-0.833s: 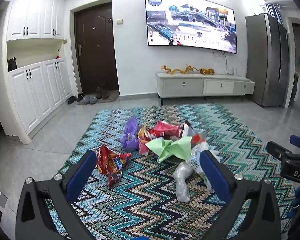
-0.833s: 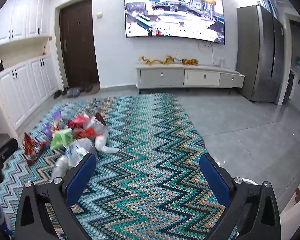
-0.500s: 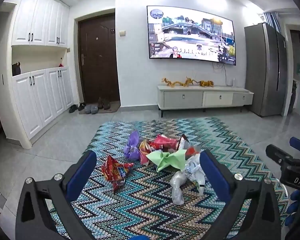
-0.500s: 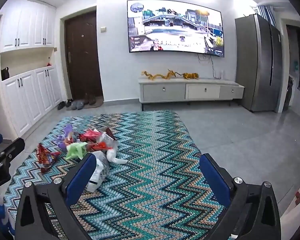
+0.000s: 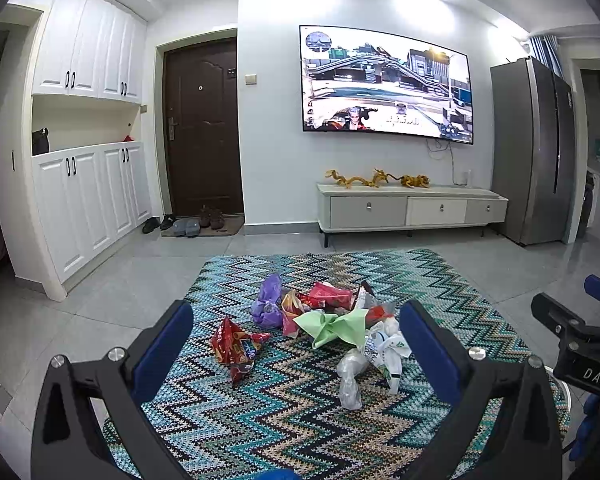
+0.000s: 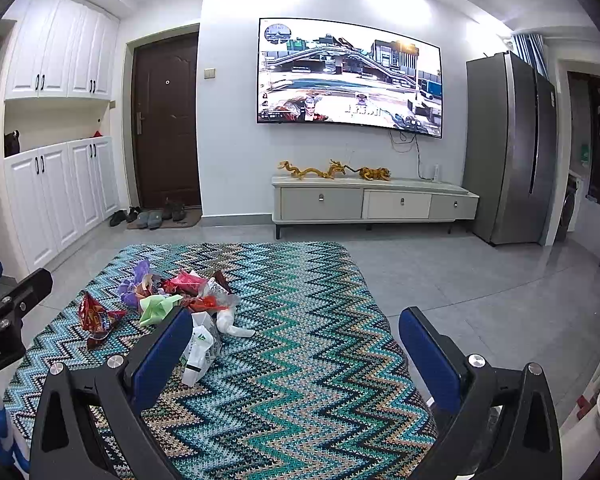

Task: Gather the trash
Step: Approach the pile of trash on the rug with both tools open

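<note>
A pile of trash lies on a zigzag rug (image 5: pixel 284 412): a red snack wrapper (image 5: pixel 236 348), a purple bag (image 5: pixel 268 304), a green paper wrap (image 5: pixel 332 326), a red packet (image 5: pixel 328 296) and clear and white plastic (image 5: pixel 364 360). My left gripper (image 5: pixel 296 344) is open and empty, raised above and short of the pile. My right gripper (image 6: pixel 296 344) is open and empty over the rug (image 6: pixel 300 360), to the right of the pile (image 6: pixel 172 300). The red wrapper (image 6: pixel 96 316) lies at the pile's left.
A TV cabinet (image 5: pixel 412 208) stands at the far wall under a wall TV (image 5: pixel 384 88). A grey fridge (image 5: pixel 536 152) is at the right, white cupboards (image 5: pixel 84 192) at the left, shoes (image 5: pixel 184 224) by the brown door. Grey tile floor surrounds the rug.
Both grippers have tilted up and drawn back a little, so the pile sits lower and farther in both views. Both stay open and empty.
</note>
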